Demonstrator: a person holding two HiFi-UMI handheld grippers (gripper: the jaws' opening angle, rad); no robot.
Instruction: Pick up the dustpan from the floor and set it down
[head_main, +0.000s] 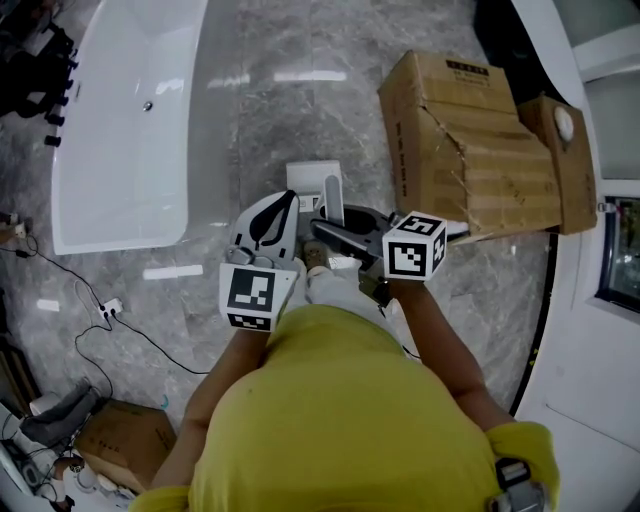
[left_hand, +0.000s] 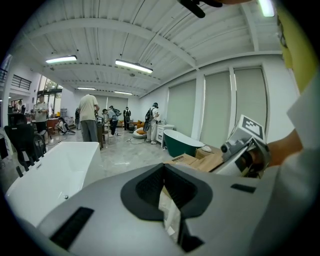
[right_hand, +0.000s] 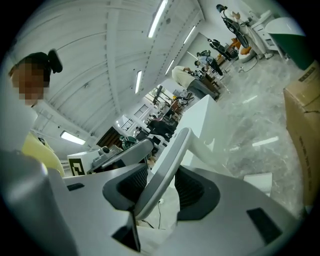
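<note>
The dustpan is white, with a flat pan and a long pale handle. In the head view it sits just ahead of the person's feet, over the grey marble floor. My right gripper is shut on the handle. In the right gripper view the handle runs slanting between the black pads of the right gripper, and the pan shows at the lower right. My left gripper is beside it on the left, shut with nothing in it. The left gripper has its pads together in its own view.
A white bathtub stands at the far left. A torn cardboard box lies to the right of the dustpan. A cable trails over the floor at the left, near a small carton. Several people stand far off.
</note>
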